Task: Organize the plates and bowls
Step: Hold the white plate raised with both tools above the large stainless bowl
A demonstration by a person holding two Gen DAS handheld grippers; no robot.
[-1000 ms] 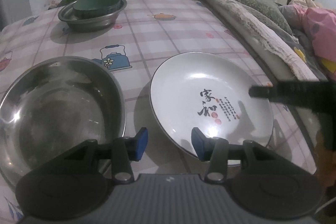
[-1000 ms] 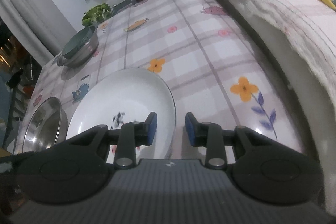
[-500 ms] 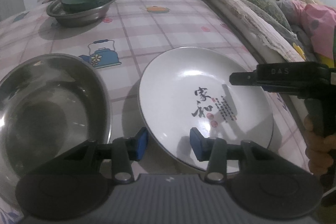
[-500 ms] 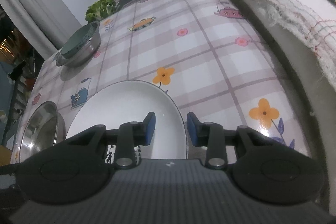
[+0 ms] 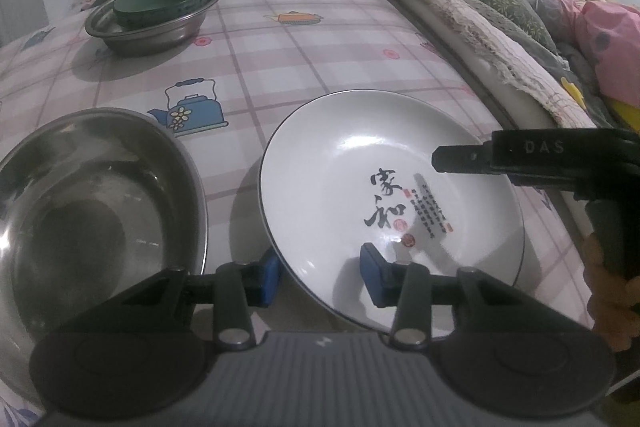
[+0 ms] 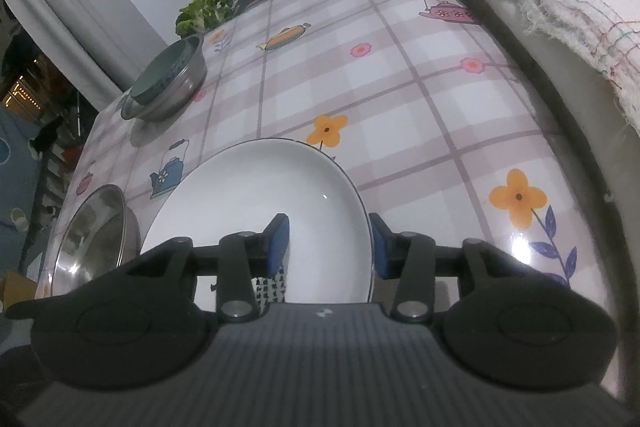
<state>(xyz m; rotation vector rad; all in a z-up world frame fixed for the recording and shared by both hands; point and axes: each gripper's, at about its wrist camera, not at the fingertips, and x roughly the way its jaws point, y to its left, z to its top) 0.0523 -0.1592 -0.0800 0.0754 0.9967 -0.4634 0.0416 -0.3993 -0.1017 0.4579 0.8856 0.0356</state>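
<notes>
The right gripper straddles the right-hand rim of the round white ceramic plate with black calligraphy: one blue pad sits over the plate's bowl, the other outside the rim, and the jaws are opening, so the pads do not press on it. The left gripper straddles the plate's near-left rim in the same way, its jaws part open with a gap showing at each pad, holding nothing. The plate lies flat near the near right corner of the desk, which carries a checked cloth. Just left of it, near the near edge, sits a large empty stainless steel basin. Toward the far left corner a dark green bowl already nests in a second steel basin. So one stack looks done; the plate and the near basin look still unsorted.
</notes>
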